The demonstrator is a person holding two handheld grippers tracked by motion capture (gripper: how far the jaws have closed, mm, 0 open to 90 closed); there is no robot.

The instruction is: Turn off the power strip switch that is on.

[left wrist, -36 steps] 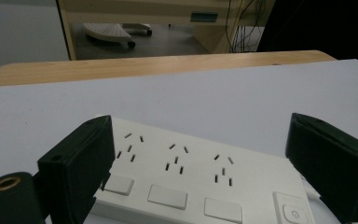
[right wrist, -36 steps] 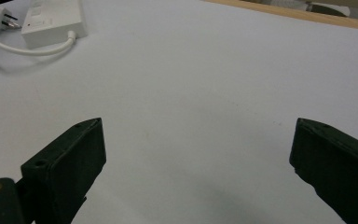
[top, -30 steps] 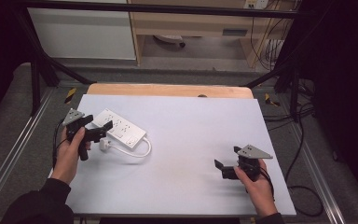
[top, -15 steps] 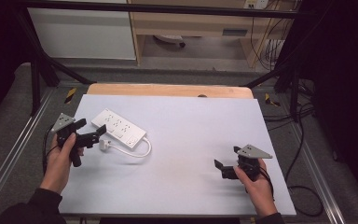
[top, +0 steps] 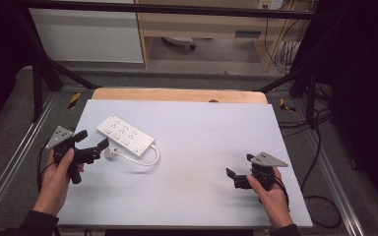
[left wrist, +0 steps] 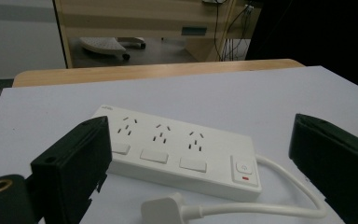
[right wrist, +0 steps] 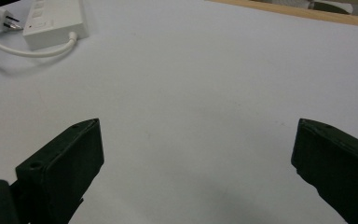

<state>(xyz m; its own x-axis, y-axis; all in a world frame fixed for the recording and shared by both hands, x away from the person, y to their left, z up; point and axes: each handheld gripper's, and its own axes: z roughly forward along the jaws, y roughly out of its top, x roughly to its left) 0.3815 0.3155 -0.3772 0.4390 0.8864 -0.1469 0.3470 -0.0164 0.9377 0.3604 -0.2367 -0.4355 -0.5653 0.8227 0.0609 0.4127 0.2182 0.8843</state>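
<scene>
A white power strip (top: 125,136) with three sockets lies at the left of the white table (top: 202,132). Its white cable (top: 147,160) loops back to the loose plug (top: 110,153) lying beside it. My left gripper (top: 92,141) is open just left of the plug, holding nothing. In the left gripper view the strip (left wrist: 177,154) and plug (left wrist: 163,210) lie between the spread jaws of this gripper (left wrist: 200,140). My right gripper (top: 240,167) stands open at the near right over bare table. In the right gripper view its jaws (right wrist: 199,130) face the strip (right wrist: 56,18) far off.
The table's wooden far edge (top: 177,94) lies beyond the white surface. Black frame bars (top: 39,83) stand at both sides, metal rails run along the floor, and cables (top: 320,147) trail at the right. A white cabinet (top: 88,34) stands at the back.
My left gripper has drawn back to the left and nearer to me, away from the power strip. The strip, the plug and my right gripper have stayed put.
</scene>
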